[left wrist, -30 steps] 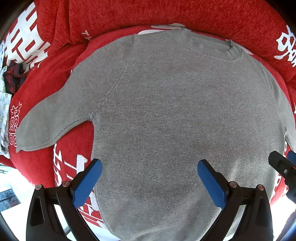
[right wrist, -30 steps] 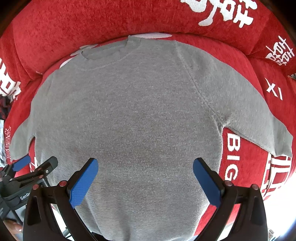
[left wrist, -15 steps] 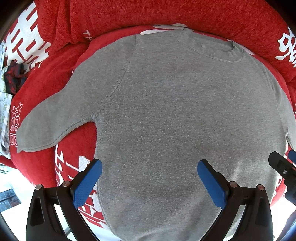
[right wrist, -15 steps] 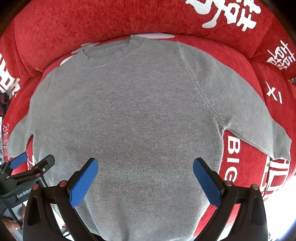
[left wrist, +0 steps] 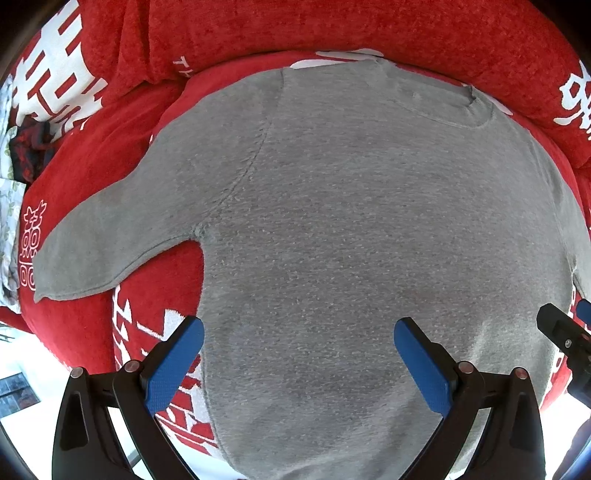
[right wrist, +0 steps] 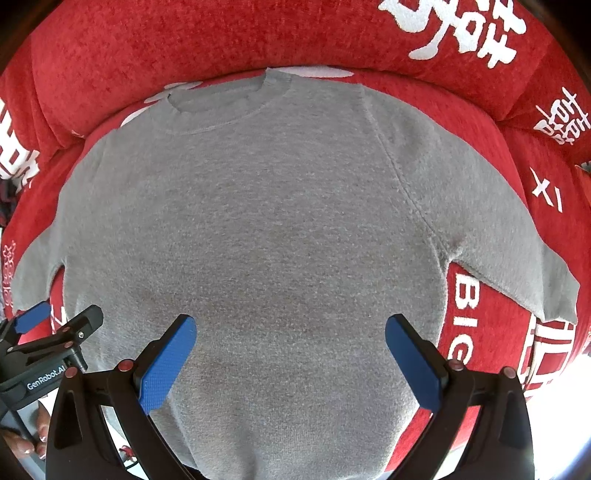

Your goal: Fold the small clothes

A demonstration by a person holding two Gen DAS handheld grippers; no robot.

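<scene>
Sweater spread flat on the sofa seat, neckline toward the backrest, hem nearest the cameras. One sleeve out to the left, the other to the right. Left claw and right claw above the lower body, side by side, spread wide.

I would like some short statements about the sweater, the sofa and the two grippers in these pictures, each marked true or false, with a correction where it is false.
1. The grey sweater lies spread flat, both sleeves out to the sides. True.
2. The left gripper is shut on the sweater's hem. False: its jaws stand wide open and hold nothing.
3. The sweater's collar points toward the sofa's backrest. True.
4. The sofa cover is plain blue. False: it is red with white lettering.
5. The right gripper is open. True.
</scene>
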